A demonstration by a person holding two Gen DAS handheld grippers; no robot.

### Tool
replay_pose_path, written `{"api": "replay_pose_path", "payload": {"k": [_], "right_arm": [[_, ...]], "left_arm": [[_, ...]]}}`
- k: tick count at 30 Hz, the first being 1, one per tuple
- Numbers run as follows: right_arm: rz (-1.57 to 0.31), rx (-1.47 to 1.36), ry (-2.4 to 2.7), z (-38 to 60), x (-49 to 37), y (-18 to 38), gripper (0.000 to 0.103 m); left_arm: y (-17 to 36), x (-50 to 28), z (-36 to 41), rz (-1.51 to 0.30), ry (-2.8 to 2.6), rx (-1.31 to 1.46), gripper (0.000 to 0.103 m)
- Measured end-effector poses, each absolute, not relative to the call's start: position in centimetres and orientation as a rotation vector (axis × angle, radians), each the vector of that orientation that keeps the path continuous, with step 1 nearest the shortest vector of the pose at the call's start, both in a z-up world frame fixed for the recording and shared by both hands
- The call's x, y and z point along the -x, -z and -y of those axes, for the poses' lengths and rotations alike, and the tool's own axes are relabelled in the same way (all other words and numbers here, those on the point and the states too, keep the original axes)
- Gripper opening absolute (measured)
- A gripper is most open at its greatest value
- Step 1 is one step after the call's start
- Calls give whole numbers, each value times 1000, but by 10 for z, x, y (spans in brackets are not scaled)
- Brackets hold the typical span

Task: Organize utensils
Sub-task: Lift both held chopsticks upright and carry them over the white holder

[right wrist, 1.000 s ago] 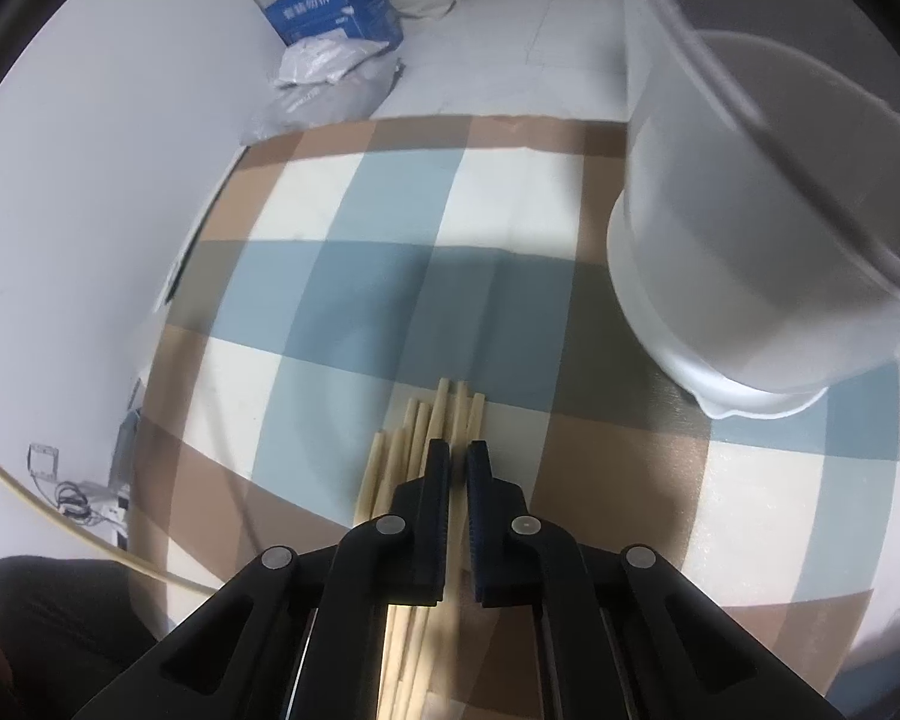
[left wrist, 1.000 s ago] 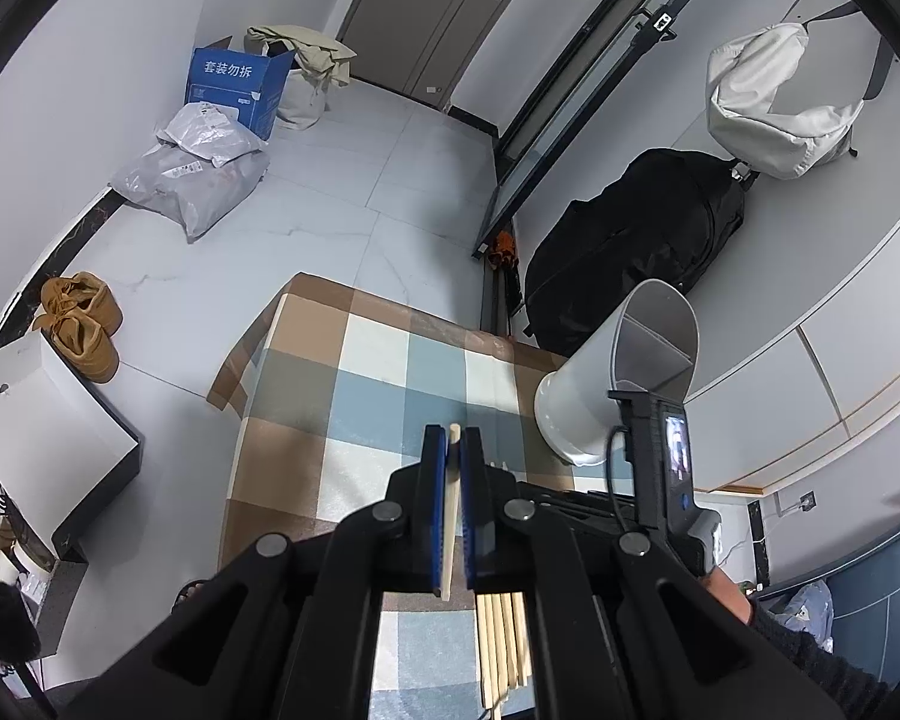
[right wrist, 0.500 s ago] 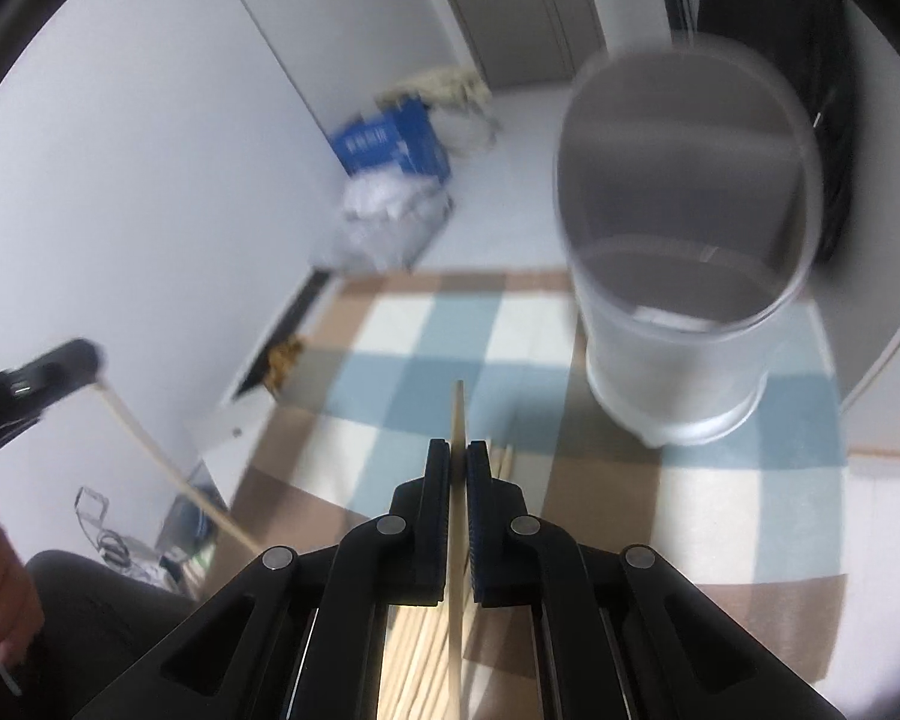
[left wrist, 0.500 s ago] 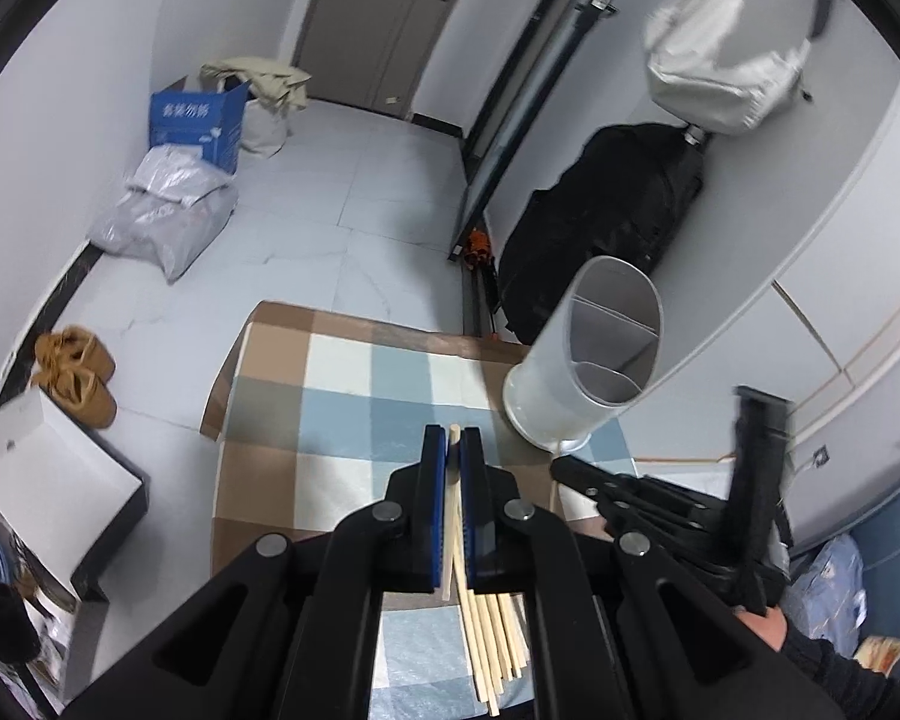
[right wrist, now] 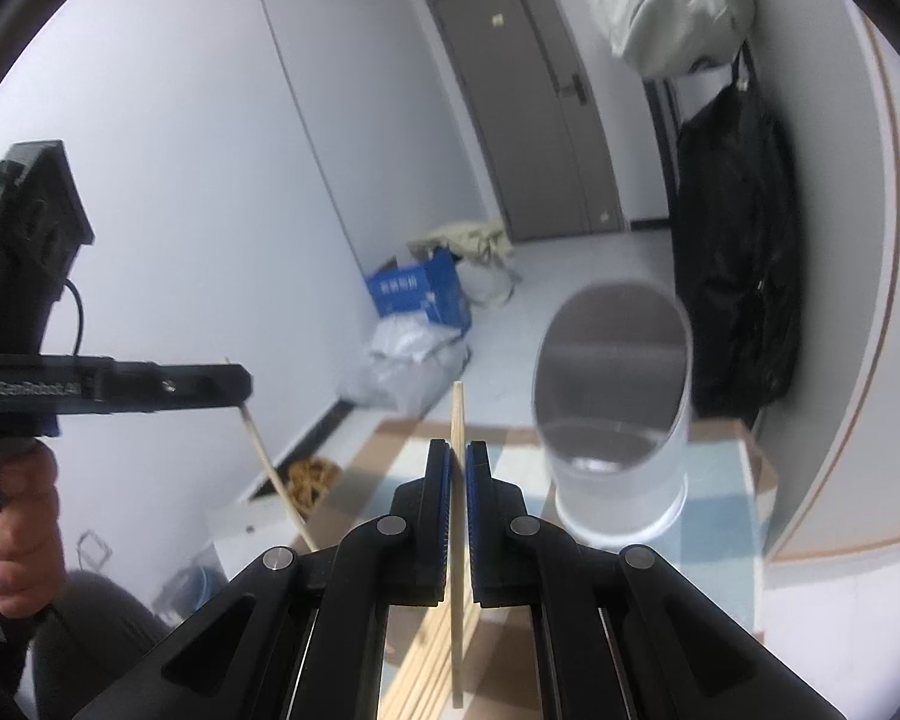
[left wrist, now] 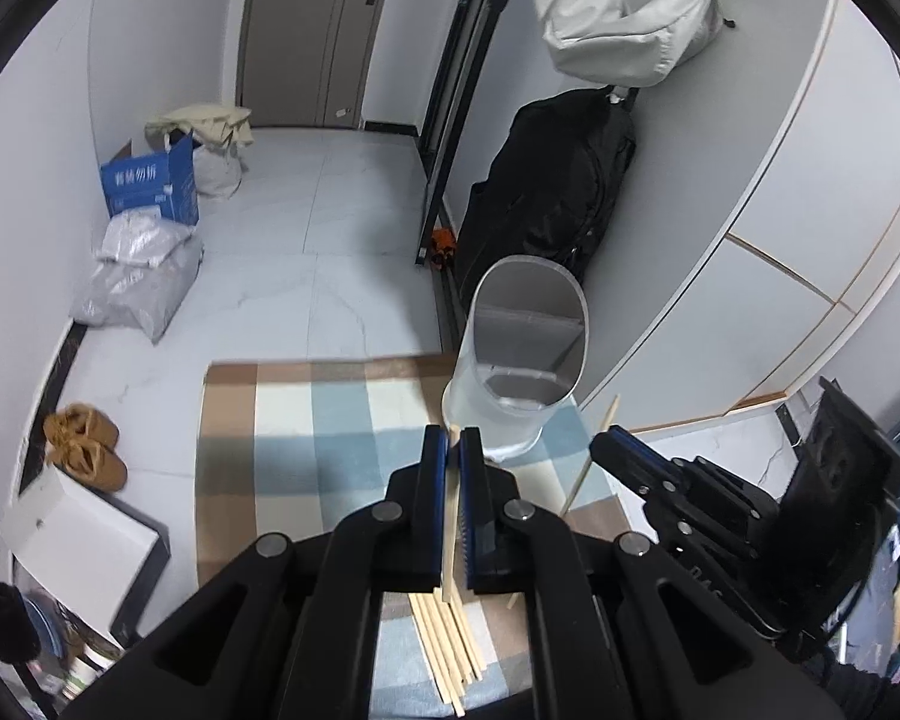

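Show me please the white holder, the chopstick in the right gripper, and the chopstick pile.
white holder (left wrist: 513, 420), left wrist view, front wall
chopstick in right gripper (right wrist: 458, 414), right wrist view, upper shaft
chopstick pile (left wrist: 450, 648), left wrist view, middle

Pale wooden chopsticks (left wrist: 450, 648) lie bundled near the upright translucent holder (left wrist: 519, 360).

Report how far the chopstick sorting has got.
Done: nothing visibly. No chopsticks stand up in the white holder.

In hand: the left hand-held gripper is shut on one chopstick, and the right hand-held gripper is shut on another chopstick, both lifted clear of the checked cloth.

Left: drop both into the holder, then clear the chopstick pile on the cloth.
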State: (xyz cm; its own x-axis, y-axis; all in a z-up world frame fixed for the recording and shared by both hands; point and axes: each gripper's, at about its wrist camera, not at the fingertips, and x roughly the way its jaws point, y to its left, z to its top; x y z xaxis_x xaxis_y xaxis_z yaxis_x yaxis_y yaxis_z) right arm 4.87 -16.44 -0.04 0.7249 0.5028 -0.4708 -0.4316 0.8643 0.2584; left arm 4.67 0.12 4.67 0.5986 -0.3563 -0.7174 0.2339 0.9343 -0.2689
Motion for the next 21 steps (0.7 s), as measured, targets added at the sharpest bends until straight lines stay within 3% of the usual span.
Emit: {"api": "replay_pose_path", "payload": {"k": [11,21], "right_arm": [[-346,-99,-493,194,-89,-92,4],[-241,-121,-428,212,-147,-115,4]], "left_arm": [[-100,-90,31,-773,366,107,0],[-114,-145,38,-697,370,134,0]]}}
